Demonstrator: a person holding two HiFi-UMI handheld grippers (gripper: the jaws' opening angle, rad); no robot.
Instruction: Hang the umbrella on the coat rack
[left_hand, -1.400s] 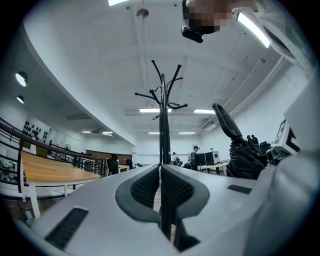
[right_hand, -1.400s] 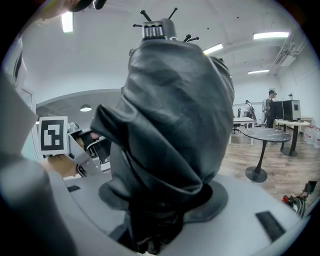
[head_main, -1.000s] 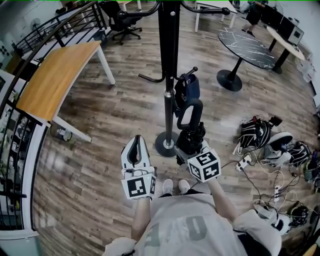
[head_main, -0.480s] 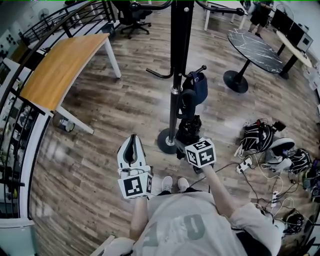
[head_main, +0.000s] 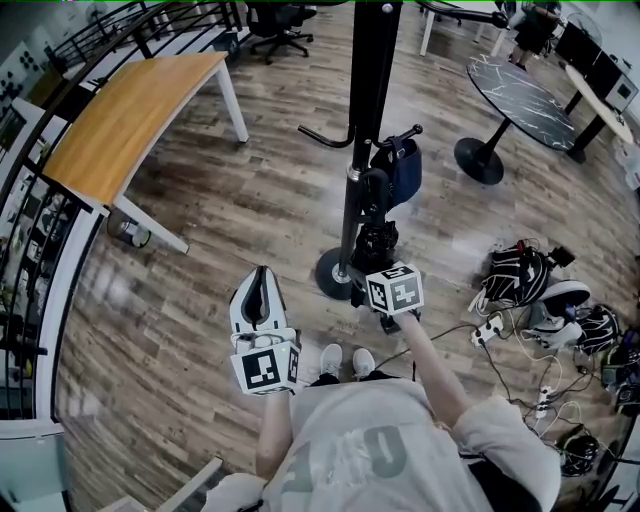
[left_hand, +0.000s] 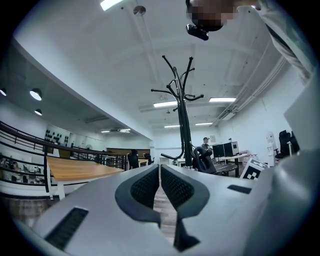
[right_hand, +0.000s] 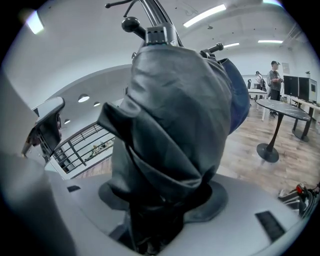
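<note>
Fingers (right_hand: 220, 199) of the right gripper (head_main: 377, 268) are clamped on the folded umbrella (head_main: 374, 208), whose cloth bulges between the pads and fills most of the right gripper view, while the left gripper (left_hand: 160, 175) hangs free in the air beside it, its fingers pressed together down to a thin slit with nothing in them. Wood-plank floor (head_main: 230, 210) runs across the whole room. On it stands the coat rack (head_main: 365, 110), a tall black pole with curved hooks and a round base. A light wooden tabletop (head_main: 130, 120) lies well to the left of it, and a round dark one (head_main: 520, 95) to the right. The umbrella is dark grey to black, matt, gathered in deep crumpled folds, and stands upright just beside the pole with its looped handle up near the lower hooks; whether the handle rests on a hook I cannot tell. A blue bag (head_main: 406, 172) hangs from a hook just behind it.
</note>
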